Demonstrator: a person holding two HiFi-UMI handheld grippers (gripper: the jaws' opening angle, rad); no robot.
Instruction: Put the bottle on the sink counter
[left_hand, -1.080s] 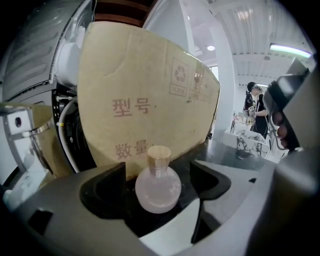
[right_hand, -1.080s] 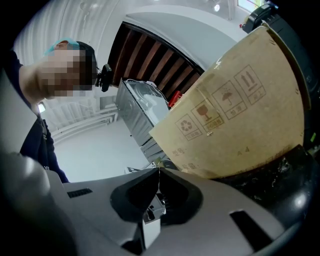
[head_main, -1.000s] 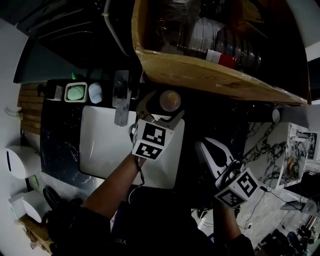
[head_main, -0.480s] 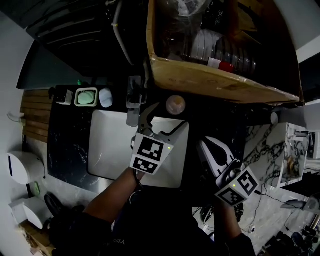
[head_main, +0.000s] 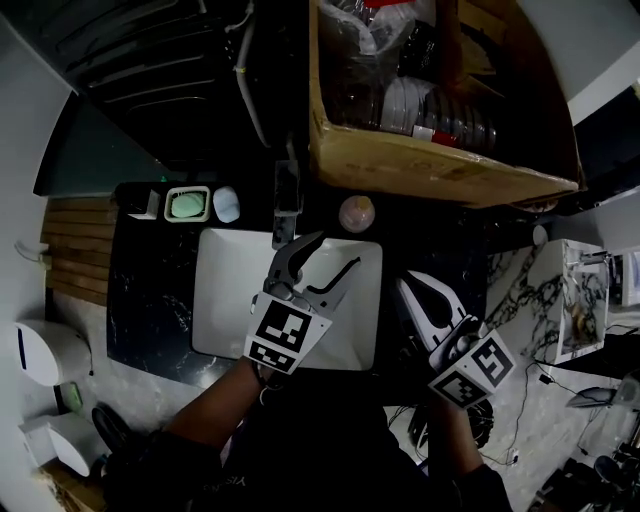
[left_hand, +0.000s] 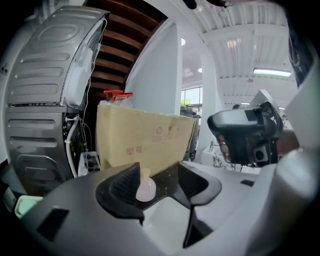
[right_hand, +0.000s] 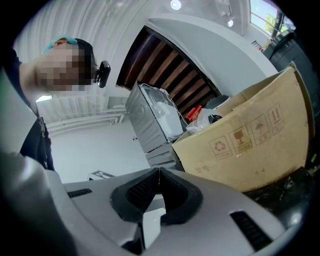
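Although my left gripper (head_main: 338, 252) hangs close by, the small round pink bottle (head_main: 356, 212) stands upright and free on the dark tabletop (head_main: 150, 290). It is at the 12 o'clock edge of the white sink (head_main: 230, 290), just in front of the cardboard box (head_main: 430, 165).

My left gripper hovers over the sink with the bottle at its 1 o'clock. Its fingers (left_hand: 122, 187) are about half open, have just been closing, and hold nothing. The bottle shows beyond their tips, not between them.

My right gripper (head_main: 410, 290) hangs at the sink's 4 o'clock, its fingers pressed together and empty.

I judge the placing done, since the bottle is on the sink counter and neither gripper touches it. All that seems left is to draw the left gripper clear. More bottles lie in the box; I cannot tell whether they belong to the task.
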